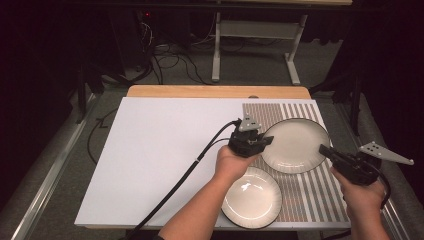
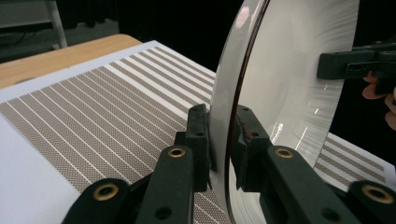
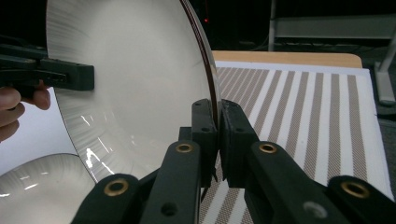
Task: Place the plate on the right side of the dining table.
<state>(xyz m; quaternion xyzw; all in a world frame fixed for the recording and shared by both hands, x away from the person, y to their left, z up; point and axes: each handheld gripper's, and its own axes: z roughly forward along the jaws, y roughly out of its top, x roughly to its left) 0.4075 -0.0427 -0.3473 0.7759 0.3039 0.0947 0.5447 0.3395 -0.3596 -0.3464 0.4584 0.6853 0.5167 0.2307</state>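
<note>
Nearest the person, a smaller plate lies flat at the front edge of the surface, partly on the striped mat. It is empty.

Beyond it, the larger plate is held over the striped mat by both tongs at opposite points of its rim. The left tongs grip the left rim; in the left gripper view the jaws are closed on the plate, one pad on each face of the rim. The right tongs grip the right rim; in the right gripper view the jaws are likewise closed on the rim of the plate, with almost no gap between them. The plate is empty. Whether it is lifted clear of the mat or resting on it cannot be told.

Handling assessment: the plate appears to be glazed ceramic, therefore rigid, moderately heavy, smooth and breakable. A narrow rim grip on a glossy surface is likely to slip under tilt. Hold at two opposed rim points, keep both tongs level, and move them together.
</note>
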